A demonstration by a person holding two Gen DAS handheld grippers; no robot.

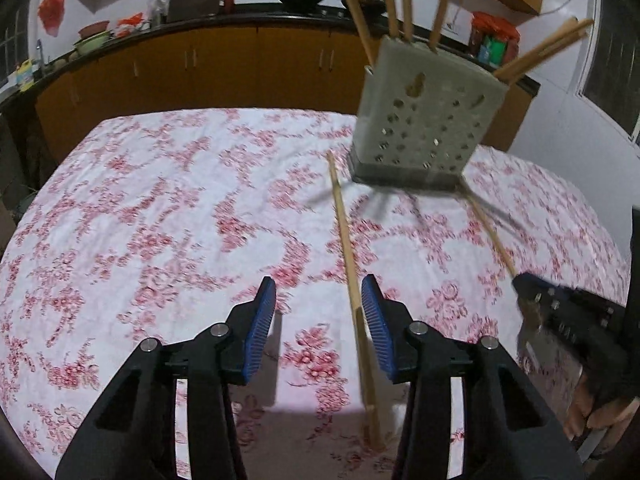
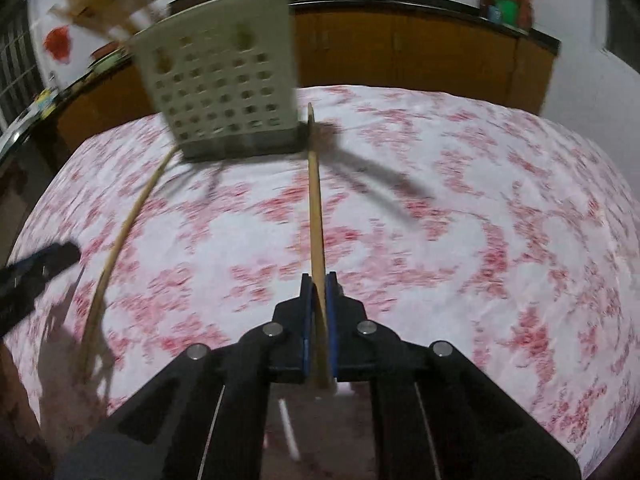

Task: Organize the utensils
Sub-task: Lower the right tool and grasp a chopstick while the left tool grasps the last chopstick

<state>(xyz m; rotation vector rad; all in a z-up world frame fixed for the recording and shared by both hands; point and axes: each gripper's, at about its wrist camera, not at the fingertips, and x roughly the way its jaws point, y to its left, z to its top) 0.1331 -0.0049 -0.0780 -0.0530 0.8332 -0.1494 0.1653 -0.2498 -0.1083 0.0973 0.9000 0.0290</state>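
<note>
A grey perforated utensil holder (image 1: 424, 120) stands on the floral tablecloth with several wooden chopsticks (image 1: 394, 4) sticking out of it; it also shows in the right wrist view (image 2: 224, 84). One loose chopstick (image 1: 352, 280) lies on the cloth, running between the fingers of my open left gripper (image 1: 319, 304) close to the right pad. My right gripper (image 2: 319, 300) is shut on another chopstick (image 2: 315, 200) that points toward the holder; it shows at the right in the left wrist view (image 1: 528, 288). The loose chopstick shows at the left in the right wrist view (image 2: 120, 236).
The table (image 1: 160, 200) carries a white cloth with red flowers. Behind it runs a counter with orange cabinets (image 1: 224, 64), pots and jars. The left gripper shows at the left edge of the right wrist view (image 2: 36, 276).
</note>
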